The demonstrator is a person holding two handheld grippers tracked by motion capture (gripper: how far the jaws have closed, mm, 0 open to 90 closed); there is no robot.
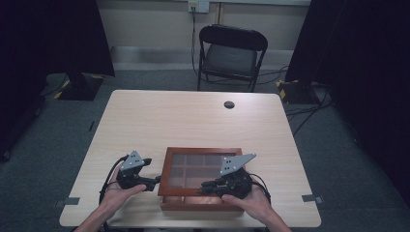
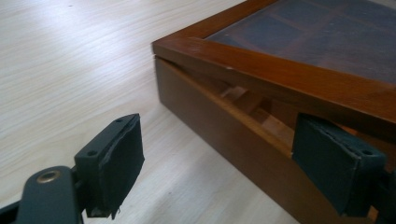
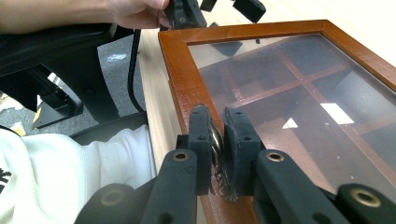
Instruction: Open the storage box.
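Two grippers work the wooden box [image 1: 170,195] at the tabletop's near edge: right gripper [image 3: 218,140] pinches the lid's metal knob [image 3: 217,140] (raising it), left gripper [image 2: 219,154] gapes wide at the gap.

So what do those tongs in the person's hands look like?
Both are black. The left tongs and right tongs each carry a grey three-cornered plate on top and trail a black cable. Their jaws are flat black pads. A white sleeve shows behind.

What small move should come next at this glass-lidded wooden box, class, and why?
Probably raise the right tool a little further. It is shut on a small metal knob at the lid's front frame, and the lid is already tilted off the box base, a gap showing. The left tool stands open at the box's side, one pad at that gap, ready to steady it.
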